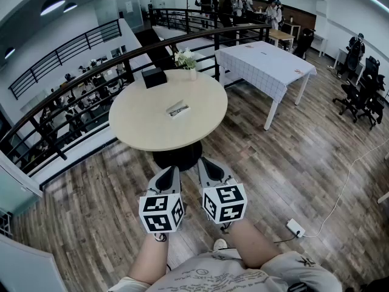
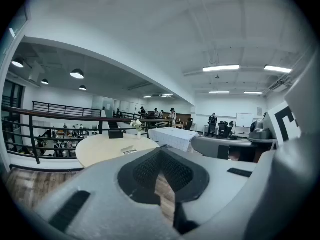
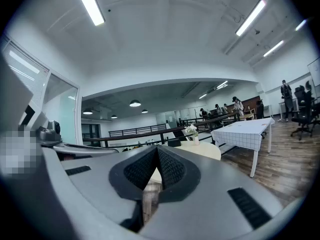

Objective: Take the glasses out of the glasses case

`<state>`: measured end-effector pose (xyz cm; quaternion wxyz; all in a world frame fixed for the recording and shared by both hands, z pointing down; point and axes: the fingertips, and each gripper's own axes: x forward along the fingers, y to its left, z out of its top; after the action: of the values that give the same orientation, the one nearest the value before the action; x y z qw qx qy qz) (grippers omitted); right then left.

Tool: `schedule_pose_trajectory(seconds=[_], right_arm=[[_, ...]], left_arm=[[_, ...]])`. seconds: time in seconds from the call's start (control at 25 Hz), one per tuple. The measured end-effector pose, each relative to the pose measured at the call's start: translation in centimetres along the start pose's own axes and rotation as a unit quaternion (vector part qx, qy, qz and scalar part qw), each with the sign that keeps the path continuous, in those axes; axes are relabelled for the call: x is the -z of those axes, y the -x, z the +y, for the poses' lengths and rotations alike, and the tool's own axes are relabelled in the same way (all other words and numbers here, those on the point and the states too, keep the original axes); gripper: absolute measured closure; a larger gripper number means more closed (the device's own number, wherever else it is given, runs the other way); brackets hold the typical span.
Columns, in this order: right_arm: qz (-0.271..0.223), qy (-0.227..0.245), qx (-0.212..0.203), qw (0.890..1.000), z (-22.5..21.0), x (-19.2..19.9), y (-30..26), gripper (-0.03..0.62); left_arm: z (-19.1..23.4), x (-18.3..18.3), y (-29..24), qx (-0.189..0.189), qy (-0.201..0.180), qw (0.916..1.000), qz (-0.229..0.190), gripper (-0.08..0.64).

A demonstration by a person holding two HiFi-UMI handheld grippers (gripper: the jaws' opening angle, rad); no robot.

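Round pale beige wooden surface (image 1: 152, 123) noted on a dark pedestal, standing on plank flooring beside a black railing. A small light-coloured rectangular glasses case (image 1: 178, 109) is seen lying near the middle of that surface, alone and untouched; whether its lid is up cannot be made out. A black box (image 1: 153, 76) and a small vase of white flowers (image 1: 186, 59) are placed at the far edge of the surface.

The left hand-held gripper (image 1: 172, 172) is held short of the near edge of the surface, over the floor; its jaws are pressed together at the tips, with nothing between them. The right hand-held gripper (image 1: 205, 163) is held just beside it, also short of the near edge, jaws likewise closed to the tips and empty. Both are well apart from the case.
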<state>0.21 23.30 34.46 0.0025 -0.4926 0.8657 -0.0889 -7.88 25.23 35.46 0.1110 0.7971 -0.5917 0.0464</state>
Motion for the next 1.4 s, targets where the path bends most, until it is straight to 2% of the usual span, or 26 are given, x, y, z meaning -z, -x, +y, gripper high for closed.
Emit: schedule_pose_trajectory(seconds=[0.28, 0.52, 0.76, 0.96, 1.12, 1.4], right_arm=[[0.008, -0.013, -0.005, 1.000, -1.8, 0.1, -1.2, 0.578], [0.010, 0.000, -0.014, 1.000, -4.0, 0.0, -2.4, 0.578], [-0.006, 0.002, -0.044, 0.999, -5.7, -0.5, -3.0, 0.577], [-0.002, -0.005, -0.041, 0.999, -7.3, -0.3, -3.5, 0.577], [0.007, -0.012, -0.016, 1.000, -8.4, 0.2, -4.3, 0.577], [0.015, -0.013, -0.010, 1.000, -9.7, 0.5, -7.6, 0.577]], left_arm=[[-0.5, -0.2, -2.3, -0.003, -0.005, 1.0000, 0.004, 0.551], [-1.4, -0.4, -5.0, -0.007, -0.006, 0.9999, 0.006, 0.551], [-2.2, -0.4, -7.7, -0.020, 0.001, 0.9998, 0.007, 0.551], [-3.0, 0.2, -9.1, -0.022, -0.004, 0.9996, 0.019, 0.551], [-2.8, 0.3, -10.0, -0.020, -0.003, 0.9995, 0.024, 0.551], [-0.7, 0.4, -13.1, -0.014, 0.009, 0.9996, 0.021, 0.551]])
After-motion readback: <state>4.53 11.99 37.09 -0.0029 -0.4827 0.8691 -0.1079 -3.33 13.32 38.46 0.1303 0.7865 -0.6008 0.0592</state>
